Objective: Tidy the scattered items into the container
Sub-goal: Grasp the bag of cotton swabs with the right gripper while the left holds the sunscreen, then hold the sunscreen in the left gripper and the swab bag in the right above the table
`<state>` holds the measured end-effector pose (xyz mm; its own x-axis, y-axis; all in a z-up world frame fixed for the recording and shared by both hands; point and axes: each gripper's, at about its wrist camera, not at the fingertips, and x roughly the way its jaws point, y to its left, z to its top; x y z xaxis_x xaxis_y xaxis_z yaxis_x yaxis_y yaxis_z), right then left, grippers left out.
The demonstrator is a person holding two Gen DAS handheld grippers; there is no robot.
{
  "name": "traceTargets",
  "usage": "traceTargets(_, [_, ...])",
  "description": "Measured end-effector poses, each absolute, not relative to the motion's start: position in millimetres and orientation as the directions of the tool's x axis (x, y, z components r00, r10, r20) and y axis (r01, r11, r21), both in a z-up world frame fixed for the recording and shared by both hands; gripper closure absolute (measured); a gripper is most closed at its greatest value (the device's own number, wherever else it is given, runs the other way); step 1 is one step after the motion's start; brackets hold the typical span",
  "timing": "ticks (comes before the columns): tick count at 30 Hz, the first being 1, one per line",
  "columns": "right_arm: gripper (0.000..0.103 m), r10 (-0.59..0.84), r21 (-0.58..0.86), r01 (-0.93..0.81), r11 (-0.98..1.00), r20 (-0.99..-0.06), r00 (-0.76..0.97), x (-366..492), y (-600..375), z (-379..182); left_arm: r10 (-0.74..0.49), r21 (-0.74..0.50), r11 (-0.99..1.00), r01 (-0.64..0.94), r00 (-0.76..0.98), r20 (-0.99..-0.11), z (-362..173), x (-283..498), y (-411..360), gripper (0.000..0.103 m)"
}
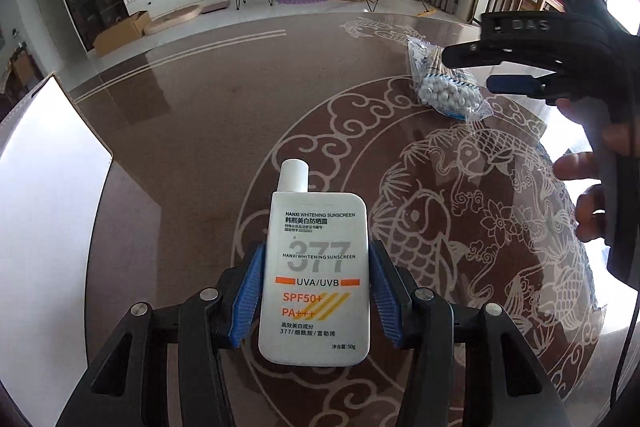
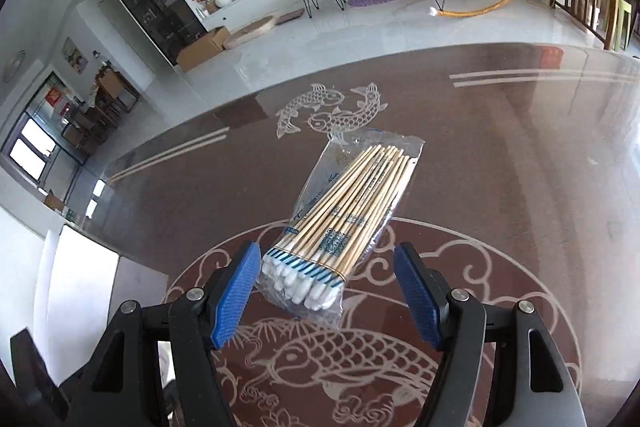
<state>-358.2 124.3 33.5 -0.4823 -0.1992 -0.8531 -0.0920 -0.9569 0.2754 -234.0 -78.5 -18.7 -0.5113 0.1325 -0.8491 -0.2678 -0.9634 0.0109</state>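
Note:
My left gripper [image 1: 316, 267] is shut on a white sunscreen bottle [image 1: 314, 275], its blue pads pressed on both sides, held over the brown table. A clear bag of cotton swabs [image 2: 340, 215] lies on the table; it also shows in the left wrist view [image 1: 444, 83] at the far right. My right gripper [image 2: 326, 279] is open, its blue pads on either side of the bag's cotton-tip end, apart from it. The right gripper [image 1: 476, 67] also shows in the left wrist view, beside the bag. A white container [image 1: 44, 195] stands at the table's left edge.
The glossy brown table [image 1: 200, 131] has fish patterns. The white container also shows in the right wrist view [image 2: 80, 287] at the lower left. A wooden chair [image 2: 588, 3] stands beyond the table's right side. The living room floor lies past the far edge.

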Motion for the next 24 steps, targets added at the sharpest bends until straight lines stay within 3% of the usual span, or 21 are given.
traceTargets(2, [0.029,-0.054,0.092,-0.048,-0.995,-0.854,-0.517,-365,100,32,0.132,0.009,-0.965,-0.262,-0.517,-0.846,-19,-228,-80,0.052])
traceTargets(3, [0.033,-0.035,0.046,-0.010,-0.999,-0.863,-0.505,-367,93,27,0.132,0.009,-0.966,-0.259,-0.519,-0.845,-20,-226,-81,0.052])
traceTargets(6, [0.057,-0.070,0.052,0.049,-0.997,-0.843,-0.534,-354,97,25,0.131,0.010,-0.966,-0.259,-0.522,-0.843,-20,-219,-81,0.052])
traceTargets(9, [0.063,-0.083,0.018,0.118,-0.993,-0.815,-0.573,-319,112,25,0.135,0.006,-0.967,-0.255,-0.532,-0.836,-20,-206,-78,0.052])
traceTargets(17, [0.063,-0.167,0.064,0.194,-0.979,-0.794,-0.584,-176,175,21,0.169,-0.038,-0.968,-0.248,-0.531,-0.830,-20,-146,-59,0.052])
traceTargets(24, [0.059,-0.134,0.045,0.156,-0.987,-0.771,-0.623,-145,189,17,0.119,0.002,-0.978,-0.209,-0.562,-0.818,-22,-133,-41,0.050])
